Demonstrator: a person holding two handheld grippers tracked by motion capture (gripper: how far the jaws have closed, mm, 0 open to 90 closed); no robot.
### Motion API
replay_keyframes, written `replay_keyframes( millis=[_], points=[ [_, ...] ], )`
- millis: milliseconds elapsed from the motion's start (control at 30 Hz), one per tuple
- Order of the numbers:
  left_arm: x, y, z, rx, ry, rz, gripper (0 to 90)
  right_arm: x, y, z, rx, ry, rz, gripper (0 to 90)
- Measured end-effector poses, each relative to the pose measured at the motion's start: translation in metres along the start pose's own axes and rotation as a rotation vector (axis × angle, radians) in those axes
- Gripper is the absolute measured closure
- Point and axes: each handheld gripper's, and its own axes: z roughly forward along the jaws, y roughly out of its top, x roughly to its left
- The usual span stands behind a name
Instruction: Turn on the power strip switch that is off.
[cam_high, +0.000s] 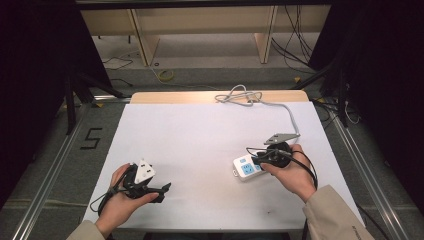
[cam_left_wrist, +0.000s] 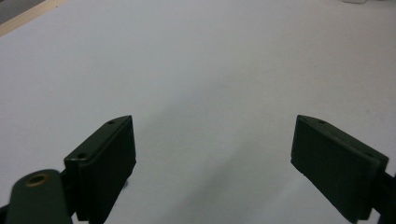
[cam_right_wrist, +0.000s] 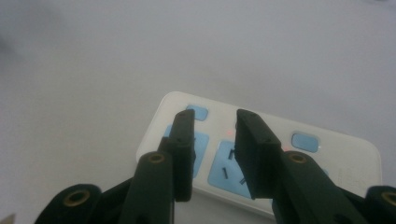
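A white power strip (cam_high: 243, 168) with pale blue sockets lies on the white table top (cam_high: 200, 145), at the right. Its grey cable (cam_high: 291, 116) runs back to a loose coil (cam_high: 239, 95) at the far edge. My right gripper (cam_high: 257, 161) hovers just over the strip; in the right gripper view its jaws (cam_right_wrist: 215, 122) stand apart above the blue sockets of the power strip (cam_right_wrist: 308, 149), with nothing between them. My left gripper (cam_high: 164, 192) rests near the front left, held in a hand. Its jaws (cam_left_wrist: 215, 135) are wide open over bare white table.
A wooden strip (cam_high: 165, 97) edges the table's far side. Beyond it are a grey floor with loose cables (cam_high: 165, 75) and a wooden frame (cam_high: 145, 40). Metal rails (cam_high: 50, 165) run along both sides of the table.
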Motion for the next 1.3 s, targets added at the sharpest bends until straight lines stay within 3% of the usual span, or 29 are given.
replay_keyframes(
  millis=[367, 1300],
  points=[
    [0.0, 0.0, 0.0, 0.001, 0.001, 0.001, 13.5, 0.004, -0.009, -0.006, -0.015, 0.011, -0.003, 60.9],
    [0.001, -0.001, 0.0, 0.003, 0.003, -0.011, 13.7, 0.001, -0.049, -0.033, -0.126, 0.049, -0.014, 41.8]
  ],
)
